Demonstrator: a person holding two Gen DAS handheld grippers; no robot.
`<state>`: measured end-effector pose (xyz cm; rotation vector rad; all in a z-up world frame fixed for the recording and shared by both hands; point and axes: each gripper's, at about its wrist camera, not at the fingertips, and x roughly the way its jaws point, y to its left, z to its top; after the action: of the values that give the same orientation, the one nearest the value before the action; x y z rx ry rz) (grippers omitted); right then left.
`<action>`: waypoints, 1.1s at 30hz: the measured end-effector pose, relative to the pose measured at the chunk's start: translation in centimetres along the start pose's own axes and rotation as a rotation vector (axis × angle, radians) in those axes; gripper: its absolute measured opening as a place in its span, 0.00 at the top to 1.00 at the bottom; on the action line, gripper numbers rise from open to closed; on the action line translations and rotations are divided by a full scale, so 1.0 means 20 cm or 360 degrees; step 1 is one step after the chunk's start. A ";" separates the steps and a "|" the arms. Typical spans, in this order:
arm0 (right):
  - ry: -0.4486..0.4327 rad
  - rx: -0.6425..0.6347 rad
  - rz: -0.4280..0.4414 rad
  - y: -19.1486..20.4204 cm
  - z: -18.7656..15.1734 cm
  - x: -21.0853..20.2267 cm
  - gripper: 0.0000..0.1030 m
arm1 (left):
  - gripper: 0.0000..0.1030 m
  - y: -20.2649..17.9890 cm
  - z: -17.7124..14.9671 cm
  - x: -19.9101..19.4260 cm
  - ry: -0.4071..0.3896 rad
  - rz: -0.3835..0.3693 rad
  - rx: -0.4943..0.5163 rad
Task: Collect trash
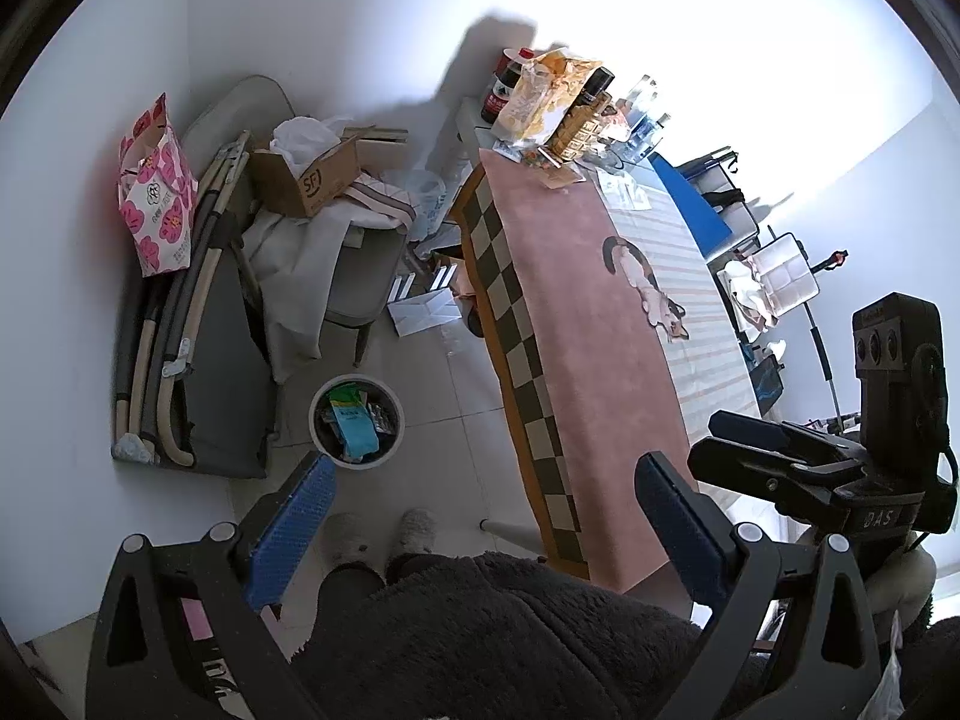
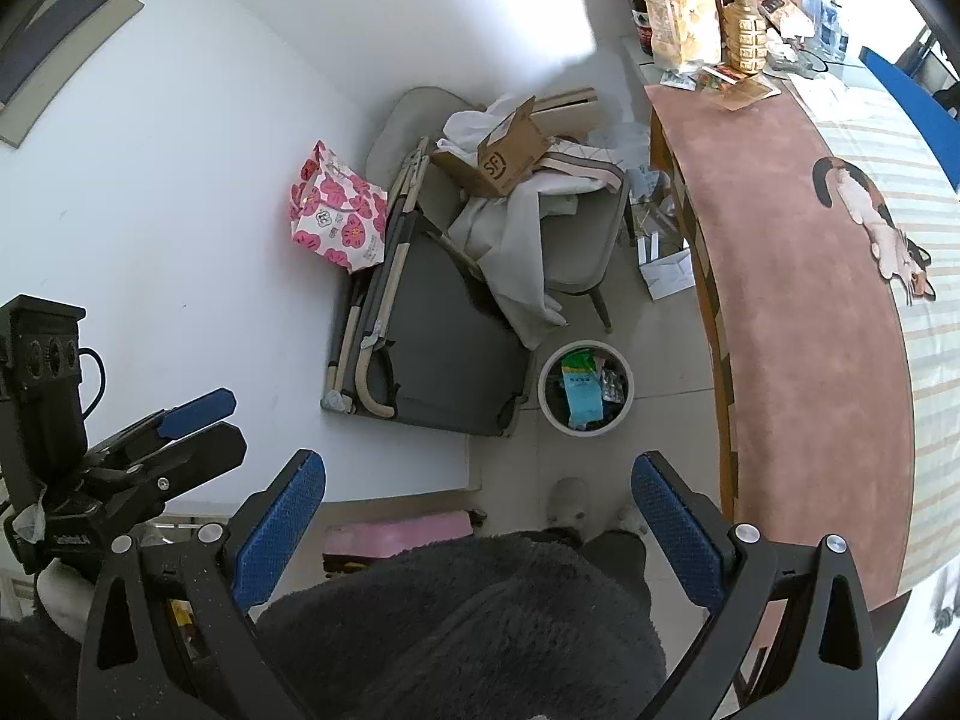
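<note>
1. The left gripper [image 1: 486, 516] hung above the floor, jaws spread wide, holding nothing.
2. The white trash bin [image 1: 356, 420], holding wrappers, stood beside the table [image 1: 576, 324].
3. The right gripper [image 2: 480, 516] likewise gaped apart, unladen.

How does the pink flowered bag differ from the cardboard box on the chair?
The pink flowered bag is white with pink blossoms; the cardboard box is plain brown with dark lettering. The bag leans against the wall beside folded frames; the box sits tilted on a cloth-piled chair. White material spills from the box; the bag's contents are hidden. Both are open-topped.
</note>
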<state>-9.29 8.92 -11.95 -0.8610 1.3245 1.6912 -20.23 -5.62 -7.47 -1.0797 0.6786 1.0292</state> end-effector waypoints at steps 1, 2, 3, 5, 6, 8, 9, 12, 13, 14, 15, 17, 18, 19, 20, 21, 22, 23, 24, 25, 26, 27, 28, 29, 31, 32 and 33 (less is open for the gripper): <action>0.0002 -0.0002 0.0001 0.00 0.00 0.00 0.00 | 0.01 -0.01 0.00 -0.01 -0.0001 -0.0005 0.0004; 0.0003 -0.0004 0.0005 0.00 -0.01 0.00 0.00 | 0.01 -0.01 -0.01 -0.01 -0.0003 -0.0004 0.0003; 0.0006 -0.0006 0.0007 0.01 -0.01 -0.01 0.00 | 0.01 -0.01 -0.01 -0.01 -0.0003 -0.0007 0.0002; 0.0006 -0.0004 0.0006 0.01 -0.01 -0.01 0.00 | 0.01 -0.03 -0.02 0.00 -0.0006 -0.0011 0.0001; 0.0006 -0.0002 0.0011 0.01 -0.01 -0.01 0.00 | 0.01 -0.03 -0.02 -0.01 -0.0007 -0.0016 -0.0001; 0.0006 0.0001 0.0010 0.01 0.00 -0.01 0.00 | 0.01 -0.04 -0.02 0.00 -0.0007 -0.0016 -0.0008; 0.0008 0.0003 0.0013 0.01 -0.01 -0.01 0.00 | 0.01 -0.04 -0.02 0.00 -0.0007 -0.0021 -0.0008; 0.0015 0.0004 0.0021 0.01 -0.02 -0.02 0.00 | 0.01 -0.05 -0.03 -0.01 -0.0009 -0.0027 -0.0012; 0.0017 0.0002 0.0024 0.01 -0.04 -0.02 0.00 | 0.01 -0.05 -0.03 -0.01 -0.0011 -0.0029 -0.0014; 0.0018 0.0000 0.0025 0.01 -0.04 -0.02 0.00 | 0.01 -0.05 -0.04 -0.01 -0.0012 -0.0030 -0.0017; 0.0019 0.0000 0.0026 0.01 -0.05 -0.02 0.00 | 0.01 -0.06 -0.04 -0.01 -0.0013 -0.0030 -0.0016; 0.0015 0.0001 0.0028 0.01 -0.05 -0.03 0.00 | 0.01 -0.06 -0.04 -0.01 -0.0013 -0.0036 -0.0020; 0.0014 0.0003 0.0028 0.01 -0.05 -0.02 0.00 | 0.01 -0.06 -0.04 -0.02 -0.0015 -0.0039 -0.0021; 0.0013 0.0006 0.0031 0.00 -0.06 -0.02 0.00 | 0.01 -0.07 -0.05 -0.02 -0.0017 -0.0039 -0.0021; 0.0012 0.0009 0.0034 0.00 -0.06 -0.02 0.00 | 0.01 -0.06 -0.05 -0.01 -0.0014 -0.0038 -0.0021; 0.0009 0.0011 0.0035 0.00 -0.07 -0.02 0.00 | 0.01 -0.06 -0.05 -0.02 -0.0018 -0.0044 -0.0028; 0.0009 0.0012 0.0037 0.00 -0.07 -0.02 0.00 | 0.01 -0.06 -0.05 -0.02 -0.0019 -0.0043 -0.0028; 0.0010 0.0014 0.0039 0.00 -0.08 -0.02 0.00 | 0.01 -0.06 -0.05 -0.02 -0.0020 -0.0043 -0.0029; 0.0010 0.0015 0.0039 0.00 -0.07 -0.03 0.00 | 0.01 -0.07 -0.06 -0.03 -0.0024 -0.0045 -0.0033; 0.0009 0.0017 0.0040 0.00 -0.07 -0.03 0.00 | 0.01 -0.07 -0.06 -0.03 -0.0024 -0.0042 -0.0032; 0.0010 0.0020 0.0040 0.00 -0.07 -0.03 0.00 | 0.01 -0.08 -0.06 -0.03 -0.0027 -0.0042 -0.0032; 0.0012 0.0021 0.0041 0.00 -0.08 -0.02 0.00 | 0.01 -0.07 -0.06 -0.03 -0.0027 -0.0044 -0.0033; 0.0012 0.0021 0.0042 0.00 -0.08 -0.02 0.00 | 0.01 -0.07 -0.06 -0.03 -0.0028 -0.0042 -0.0032; 0.0011 0.0023 0.0040 0.01 -0.07 -0.02 0.00 | 0.01 -0.07 -0.07 -0.03 -0.0028 -0.0042 -0.0033; 0.0010 0.0026 0.0042 0.01 -0.07 -0.02 0.00 | 0.01 -0.07 -0.07 -0.03 -0.0028 -0.0043 -0.0036; 0.0008 0.0027 0.0039 0.01 -0.07 -0.02 0.00 | 0.01 -0.07 -0.07 -0.03 -0.0027 -0.0044 -0.0037; 0.0008 0.0023 0.0037 0.01 -0.08 -0.02 0.00 | 0.01 -0.07 -0.07 -0.03 -0.0027 -0.0044 -0.0034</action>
<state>-9.26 7.33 -11.77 -0.8451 1.3535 1.6967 -19.21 -7.24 -6.88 -1.0952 0.6387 1.0231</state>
